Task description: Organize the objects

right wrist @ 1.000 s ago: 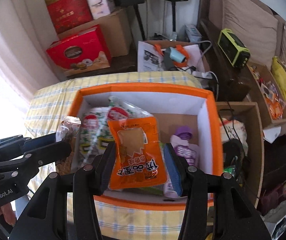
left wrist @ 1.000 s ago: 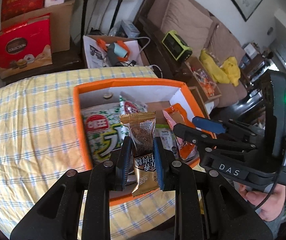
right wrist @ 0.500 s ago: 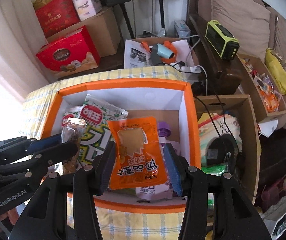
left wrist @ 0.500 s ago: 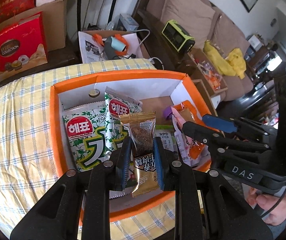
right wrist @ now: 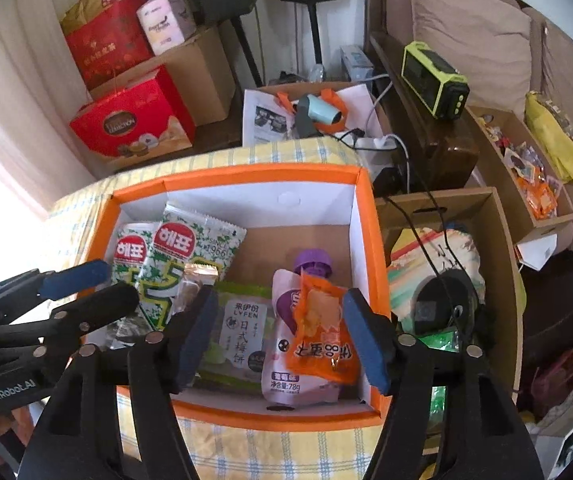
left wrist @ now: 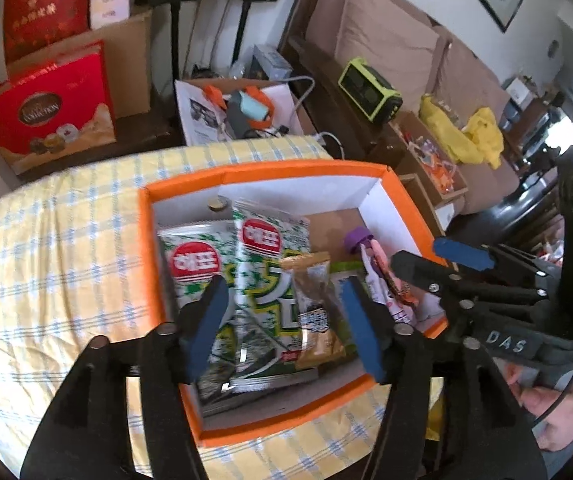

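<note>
Yellow-checked cloth covers the surface (left wrist: 58,248), and on it stands an orange box (left wrist: 262,170) under both tools.

Left tool (left wrist: 282,320): its jaws have just been opening and stand released; the brown snack packet (left wrist: 314,308) lies between the pads but free of them, resting on the green seaweed packs (left wrist: 262,280) inside the box, long axis running from the near wall toward the far wall, crimped top end pointing away. Right tool (right wrist: 282,334): jaws also just opened, pads clear of the orange sachet (right wrist: 322,332), which lies on the purple-capped pouch (right wrist: 298,336) at the box's right side, lengthwise near to far, slightly tilted. A green plum-cake packet (right wrist: 242,328) lies beside the pouch.
</note>
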Motion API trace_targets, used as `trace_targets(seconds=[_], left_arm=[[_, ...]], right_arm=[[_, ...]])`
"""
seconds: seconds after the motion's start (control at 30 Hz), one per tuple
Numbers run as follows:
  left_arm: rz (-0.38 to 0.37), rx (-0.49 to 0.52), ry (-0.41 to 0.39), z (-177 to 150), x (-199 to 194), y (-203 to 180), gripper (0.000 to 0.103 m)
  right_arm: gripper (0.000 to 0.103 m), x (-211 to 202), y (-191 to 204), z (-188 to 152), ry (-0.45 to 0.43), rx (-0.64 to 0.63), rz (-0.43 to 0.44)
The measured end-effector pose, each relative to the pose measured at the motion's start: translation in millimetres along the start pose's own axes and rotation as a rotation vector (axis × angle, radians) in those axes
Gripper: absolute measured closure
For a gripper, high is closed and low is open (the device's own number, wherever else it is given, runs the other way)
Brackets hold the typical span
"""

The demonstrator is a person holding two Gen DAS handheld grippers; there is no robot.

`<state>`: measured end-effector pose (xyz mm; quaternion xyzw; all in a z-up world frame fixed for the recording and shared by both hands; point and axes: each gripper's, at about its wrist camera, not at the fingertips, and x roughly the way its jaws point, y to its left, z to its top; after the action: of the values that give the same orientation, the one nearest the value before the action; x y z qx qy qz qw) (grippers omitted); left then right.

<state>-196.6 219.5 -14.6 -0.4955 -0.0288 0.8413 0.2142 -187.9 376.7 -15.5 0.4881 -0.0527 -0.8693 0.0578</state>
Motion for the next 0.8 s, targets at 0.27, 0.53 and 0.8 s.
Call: trace_targets(seconds=[0.27,0.53,0.8], left_arm=[[0.068,-0.001,-0.053,-9.3,-28.5,14.2,0.022],[0.087,-0.030,-0.090,-20.1,-51.0,31.6,0.010],[0.116,-0.048,-0.101,-36.8,-64.3,50.5,0.003]], right_arm=[[0.015,-15.4,16.0,-2.8,-0.054,-0.028,-0.017],[0.002,-22.9,33.8,-9.4,-0.074,-0.059,-0.036],[0.000,-33.7,56.6,-14.4,-0.081,-0.069,-0.025]])
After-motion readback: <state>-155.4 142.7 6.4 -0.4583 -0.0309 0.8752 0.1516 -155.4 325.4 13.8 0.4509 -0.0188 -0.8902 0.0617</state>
